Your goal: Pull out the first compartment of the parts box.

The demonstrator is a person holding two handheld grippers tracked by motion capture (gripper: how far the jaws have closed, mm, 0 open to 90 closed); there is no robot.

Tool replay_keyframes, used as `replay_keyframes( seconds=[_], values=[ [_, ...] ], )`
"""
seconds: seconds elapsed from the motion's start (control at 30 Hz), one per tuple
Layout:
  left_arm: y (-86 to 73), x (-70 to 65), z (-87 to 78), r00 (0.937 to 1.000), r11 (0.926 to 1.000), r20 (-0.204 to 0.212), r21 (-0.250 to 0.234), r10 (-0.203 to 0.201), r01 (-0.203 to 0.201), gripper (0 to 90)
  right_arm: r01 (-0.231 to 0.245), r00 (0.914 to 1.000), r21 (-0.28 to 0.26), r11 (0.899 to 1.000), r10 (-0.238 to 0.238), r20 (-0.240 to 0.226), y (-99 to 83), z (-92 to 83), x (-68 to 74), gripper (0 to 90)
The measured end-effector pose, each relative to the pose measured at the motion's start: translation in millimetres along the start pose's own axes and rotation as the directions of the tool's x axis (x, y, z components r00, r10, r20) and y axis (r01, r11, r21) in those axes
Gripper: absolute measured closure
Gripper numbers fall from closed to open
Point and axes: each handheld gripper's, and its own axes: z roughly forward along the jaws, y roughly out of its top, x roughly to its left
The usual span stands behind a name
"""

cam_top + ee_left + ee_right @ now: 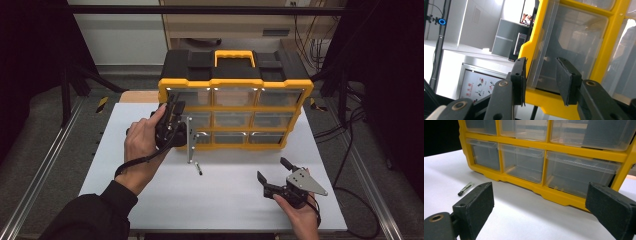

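**Ana:** How far along was the job with the yellow-and-black plastic drawer cabinet (235, 107)?

**Ben:** Barely started, by the look of it. The person's left tongs (172, 107) were up at the clear plastic top-left drawer (192, 96), at about 10 o'clock on the cabinet's front. In the left gripper view those tongs (540, 62) stood narrowed around that drawer's (574, 45) left front edge. One pad was outside the yellow frame and the other in front of the clear face. A gap showed on each side, so nothing was gripped yet.

**Ana:** Was the drawer out?

**Ben:** At most a little. Its clear side wall seemed to stand slightly proud of the frame. The other eight drawers sat flush. Closing on the edge and pulling the drawer open was probably all still to do.

**Ana:** And the other hand?

**Ben:** The right tongs (272, 168) waited at about 5 o'clock on the white table (150, 185), spread wide and holding nothing. In the right gripper view they (540, 195) faced the bottom row of drawers.

**Ana:** Anything loose on the table?

**Ben:** A small dark-tipped metal stick (198, 168) lay near the table's middle, at 7 o'clock from the cabinet and untouched.

**Ana:** Any brand or label?

**Ben:** None could be read on the cabinet. A white wall poster (477, 85) at 8 o'clock in the left gripper view carried red characters and small figures, too small to make out.
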Motion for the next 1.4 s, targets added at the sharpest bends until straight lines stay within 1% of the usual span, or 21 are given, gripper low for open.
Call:
replay_keyframes(
  seconds=[0.03, 0.07, 0.1, 0.17, 0.2, 0.3, 0.4, 0.43, 0.47, 0.53, 0.6, 0.7, 0.77, 0.8, 1.07, 1.1, 1.2, 1.4],
  values=[
    [0.0, 0.0, 0.0, 1.0, 1.0, 0.0, 0.0, 0.0, 0.0, 62.4, 0.0, 1.0, 0.0, 1.0, 0.0, 0.0, 0.0, 0.0, 0.0, 8.3],
    [1.1, -1.7, 2.9, 0.9997, 0.9997, -0.005, 0.001, 0.023, -0.023, 62.8, 0.002, 1.0, -0.003, 1.0, -0.002, 0.001, 0.2, -0.2, -0.3, 8.4],
    [1.3, -3.0, 4.0, 0.9993, 0.9994, -0.01, -0.002, 0.035, -0.035, 63.3, 0.002, 1.0, -0.003, 1.0, -0.002, 0.001, 0.2, -0.2, -0.5, 8.3],
    [1.5, -4.0, 4.9, 0.9991, 0.9991, -0.008, 0.002, 0.042, -0.042, 64.2, 0.002, 1.0, -0.003, 1.0, -0.002, 0.0, 0.2, -0.2, -0.6, 8.4],
    [1.2, -5.7, 6.7, 0.9985, 0.9985, -0.006, 0.011, 0.054, -0.054, 64.9, 0.002, 1.0, -0.002, 1.0, -0.002, 0.0, 0.2, -0.2, -0.7, 8.4],
    [0.9, -7.5, 7.8, 0.9975, 0.9976, -0.019, 0.014, 0.069, -0.068, 66.6, 0.0, 1.0, -0.003, 1.0, 0.0, -0.001, 0.2, -0.1, -0.7, 8.3],
    [0.9, -9.0, 9.5, 0.995, 0.9951, -0.022, 0.021, 0.097, -0.097, 67.5, 0.002, 1.0, -0.002, 1.0, -0.002, -0.004, 0.3, -0.1, -0.4, 8.2],
    [0.9, -9.0, 9.5, 0.995, 0.9951, -0.022, 0.021, 0.097, -0.097, 67.5, 0.002, 1.0, -0.002, 1.0, -0.002, -0.004, 0.3, -0.1, -0.4, 8.2],
    [0.5, -9.4, 10.7, 0.9935, 0.9937, -0.03, 0.022, 0.11, -0.11, 67.6, 0.002, 1.0, -0.002, 1.0, -0.002, -0.004, 0.3, -0.1, -0.4, 8.2],
    [0.2, -9.3, 11.2, 0.9933, 0.9936, -0.031, 0.025, 0.111, -0.11, 67.6, -0.002, 1.0, 0.0, 1.0, 0.002, -0.003, 0.3, -0.1, -0.3, 8.2],
    [-0.7, -9.6, 13.0, 0.9922, 0.9924, -0.031, 0.029, 0.121, -0.12, 67.9, -0.003, 1.0, 0.0, 1.0, 0.003, -0.003, 0.3, 0.0, -0.2, 8.2],
    [-2.2, -9.9, 14.2, 0.9905, 0.9906, -0.031, 0.032, 0.134, -0.133, 68.5, 0.001, 1.0, 0.0, 1.0, -0.001, -0.006, 0.3, -0.1, -0.1, 8.2],
    [-3.5, -10.7, 15.1, 0.9905, 0.9905, -0.032, 0.035, 0.134, -0.133, 68.7, 0.006, 1.0, -0.003, 1.0, -0.006, -0.006, 0.3, 0.0, -0.2, 8.2],
    [-4.0, -10.4, 15.4, 0.9891, 0.9892, -0.035, 0.037, 0.143, -0.142, 68.7, 0.005, 1.0, -0.003, 1.0, -0.005, -0.005, 0.2, 0.1, -0.2, 8.2],
    [-7.8, -8.0, 17.7, 0.9883, 0.9886, -0.046, 0.044, 0.146, -0.144, 69.8, 0.006, 1.0, 0.0, 1.0, -0.006, -0.004, 0.0, 0.4, 0.0, 8.3],
    [-8.0, -7.8, 18.0, 0.9864, 0.9866, -0.046, 0.049, 0.158, -0.156, 69.8, 0.007, 1.0, 0.0, 1.0, -0.007, -0.004, 0.0, 0.5, 0.1, 8.3],
    [-8.9, -8.0, 19.2, 0.985, 0.985, -0.046, 0.054, 0.166, -0.164, 69.9, 0.006, 1.0, 0.001, 1.0, -0.006, -0.006, 0.3, 0.1, 0.6, 8.3],
    [-9.4, -9.0, 20.7, 0.9848, 0.9847, -0.046, 0.056, 0.167, -0.165, 70.1, 0.006, 1.0, -0.001, 1.0, -0.006, -0.005, 0.3, 0.1, 0.1, 8.3]
  ],
)
